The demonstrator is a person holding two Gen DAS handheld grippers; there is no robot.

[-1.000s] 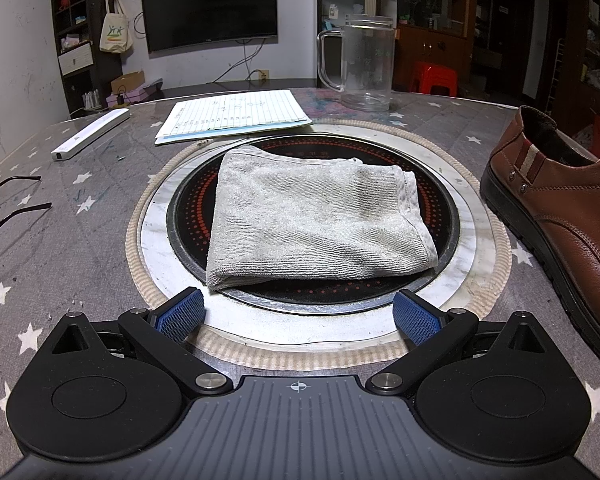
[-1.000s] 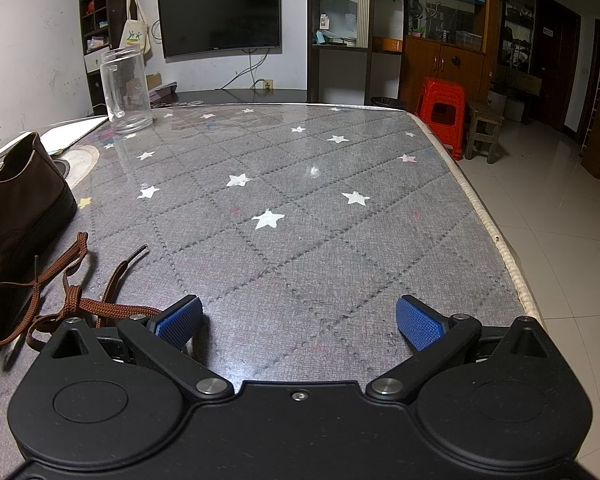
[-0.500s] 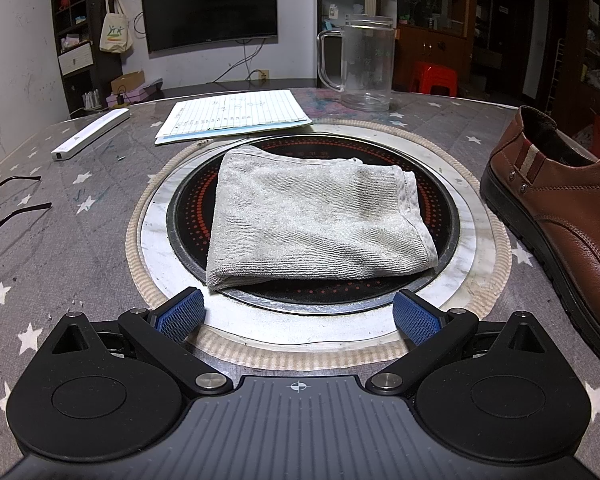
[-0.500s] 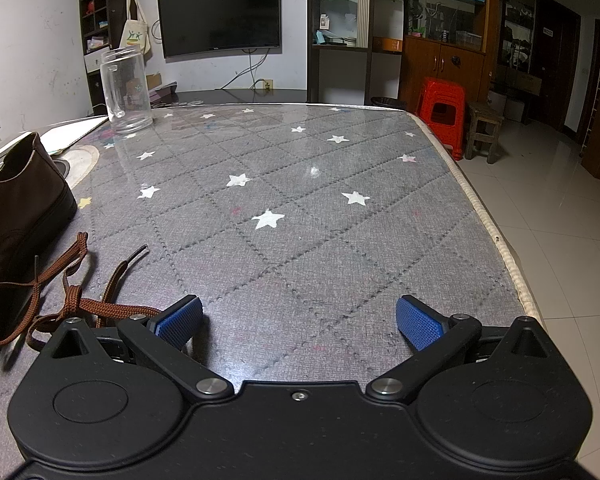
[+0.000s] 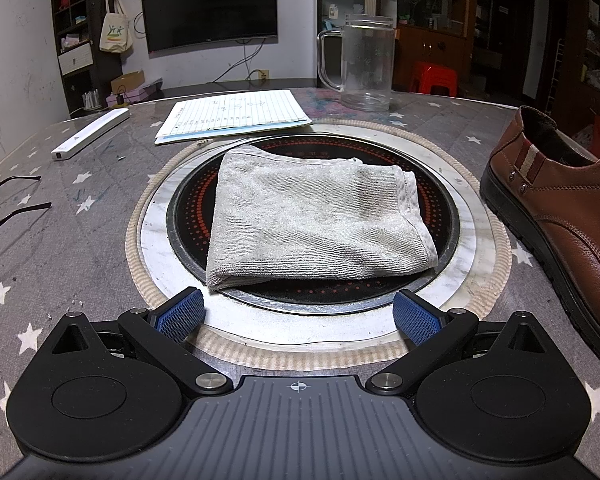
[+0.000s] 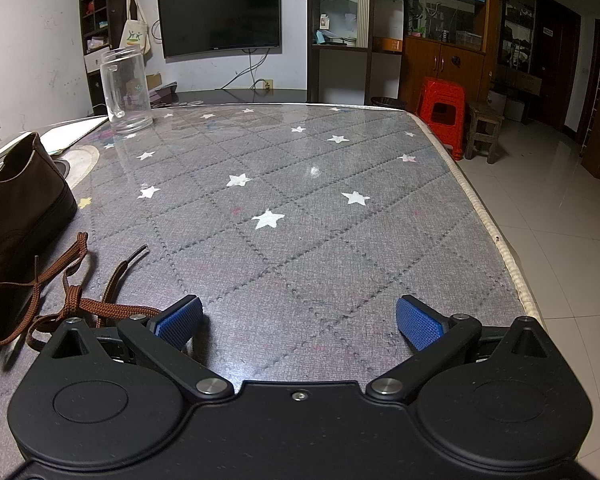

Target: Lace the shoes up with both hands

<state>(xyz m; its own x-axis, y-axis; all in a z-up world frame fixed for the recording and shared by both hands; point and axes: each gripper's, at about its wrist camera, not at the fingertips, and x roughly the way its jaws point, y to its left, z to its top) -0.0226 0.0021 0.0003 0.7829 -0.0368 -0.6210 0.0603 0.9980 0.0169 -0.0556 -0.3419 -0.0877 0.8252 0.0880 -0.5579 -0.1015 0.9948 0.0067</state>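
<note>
Left wrist view: the left gripper point(image 5: 298, 312) sits low over the table point(image 5: 60, 240) with its jaws spread wide and nothing between them, aimed at a folded grey towel point(image 5: 316, 216) on the round hotplate point(image 5: 456, 220), not at the work. The brown leather shoe point(image 5: 560, 208) stands at the right edge of this view, heel toward the far side, with bare eyelets visible near its top; it appears unlaced there, though the frame cuts off most of the upper. A glass mug point(image 5: 366, 64) and lined paper point(image 5: 236, 116) stand well behind and play no part. Right wrist view: the right gripper point(image 6: 300, 322) is likewise wide apart and empty, facing bare starred tablecloth point(image 6: 300, 200). The brown lace point(image 6: 72, 300) lies loose in a tangle on the table just beside that gripper's left finger, trailing toward the shoe at the left edge. Judgement: both tools are parked either side of the shoe in readiness; lacing has not begun, and the lace end is the nearest first pickup.
</note>
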